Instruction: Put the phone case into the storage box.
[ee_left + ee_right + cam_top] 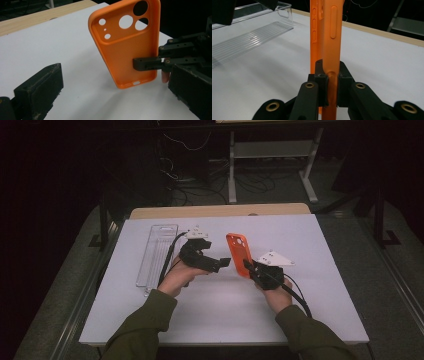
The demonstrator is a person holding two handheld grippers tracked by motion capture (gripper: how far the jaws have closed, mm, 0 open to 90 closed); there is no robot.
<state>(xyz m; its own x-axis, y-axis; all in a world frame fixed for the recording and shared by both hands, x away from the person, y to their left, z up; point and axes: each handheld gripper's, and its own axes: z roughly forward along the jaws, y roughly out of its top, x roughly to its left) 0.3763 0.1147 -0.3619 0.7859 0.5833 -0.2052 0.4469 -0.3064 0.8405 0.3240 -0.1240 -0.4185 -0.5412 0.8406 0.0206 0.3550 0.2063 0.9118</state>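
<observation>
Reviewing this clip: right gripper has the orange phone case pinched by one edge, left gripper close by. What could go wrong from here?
1. The right gripper clamps only one side wall of the orange phone case, so the case might pivot or slip.
2. The left gripper, jaws open, could knock the upright case if it closes in off-centre.

The phone case (238,254) stands upright near the middle of the tabletop (320,270), one side wall clamped between the jaws of the right tongs (247,265), which reach it from the near right. The left tongs (225,262) sit just left of the case, jaws apart and pointing at its inner face without touching. Farther left, a clear plastic tray (156,252) lies flat on the tabletop, running front to back
</observation>
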